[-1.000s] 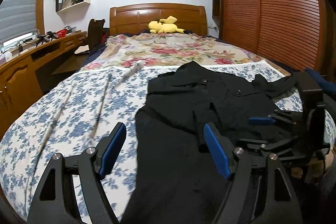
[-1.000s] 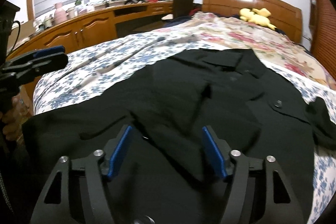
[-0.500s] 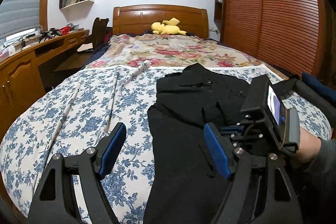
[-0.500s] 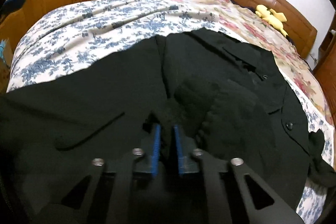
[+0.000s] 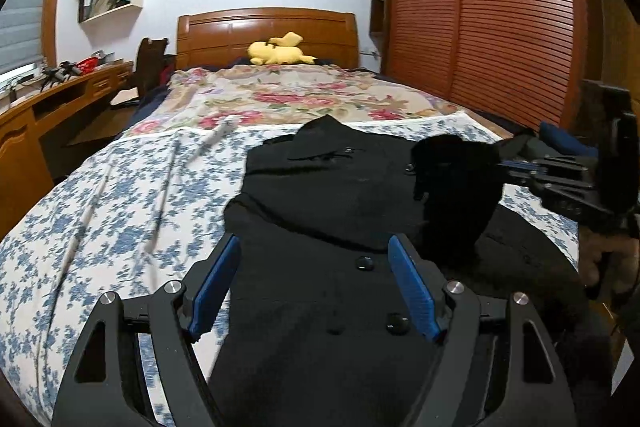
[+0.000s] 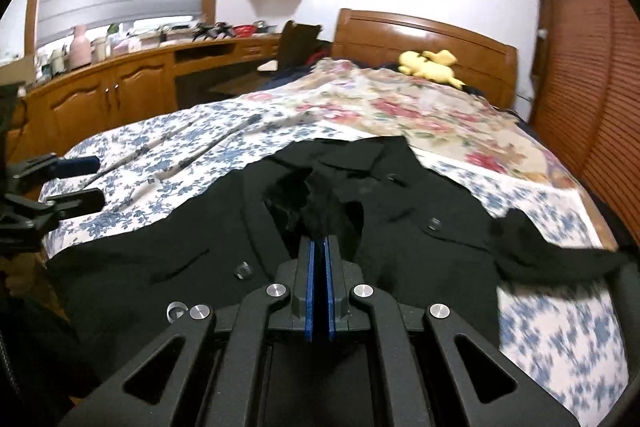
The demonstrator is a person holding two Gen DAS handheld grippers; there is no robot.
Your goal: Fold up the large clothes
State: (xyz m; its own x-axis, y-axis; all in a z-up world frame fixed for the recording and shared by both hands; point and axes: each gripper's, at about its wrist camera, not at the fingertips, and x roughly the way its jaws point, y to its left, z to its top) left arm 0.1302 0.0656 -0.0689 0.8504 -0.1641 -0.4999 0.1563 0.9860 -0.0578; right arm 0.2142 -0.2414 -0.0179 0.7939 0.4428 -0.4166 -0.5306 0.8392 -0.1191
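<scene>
Beyond both pairs of fingers, a wooden headboard (image 5: 266,31) closed off the bed, with a yellow plush toy (image 5: 278,54) lying against it and a red-flowered quilt (image 5: 296,99) spread below. Two thin pale rods (image 6: 188,151) lay on the blue-flowered sheet (image 5: 80,211), off to the left of the fingers, apart from the garment. A louvred wooden wardrobe (image 5: 500,11) stood to the right, a wooden desk with cabinets (image 6: 120,95) to the left.

The large black buttoned coat (image 5: 320,195) lay flat on the blue-flowered sheet, directly under and ahead of both grippers. The left gripper (image 5: 314,283) hovered over its buttoned front with blue pads spread wide, gripping nothing. The right gripper (image 6: 319,247) was clenched tight on a bunched fold of the coat's fabric, lifted clear of the rest of the garment just ahead of its tips.
</scene>
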